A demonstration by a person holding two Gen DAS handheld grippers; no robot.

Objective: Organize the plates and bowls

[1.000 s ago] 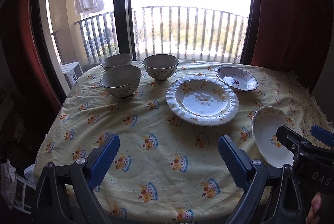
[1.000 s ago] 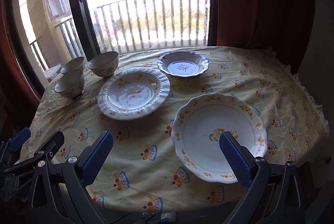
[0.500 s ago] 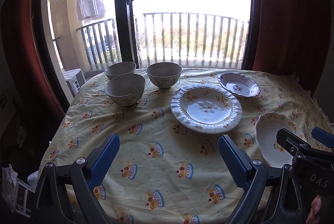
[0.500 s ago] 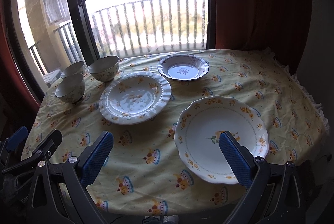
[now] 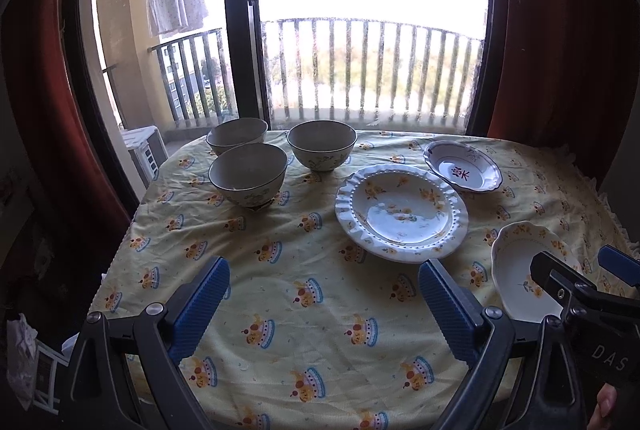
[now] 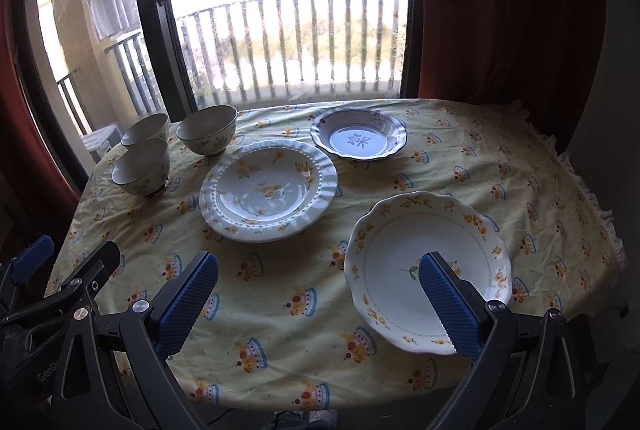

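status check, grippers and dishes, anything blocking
Left gripper and right gripper open, empty. Three bowls, three plates apart, unstacked, on the tablecloth. Nothing in the way.

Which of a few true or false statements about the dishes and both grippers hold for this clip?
1. Three bowls stand near the window end of the table. True.
2. The plates are stacked in one pile. False: the blue-rimmed plate, beaded plate and scalloped plate lie apart on the tablecloth.
3. The right gripper grips the scalloped plate. False: its jaws are open, holding nothing.
4. The left gripper is open and empty. True.
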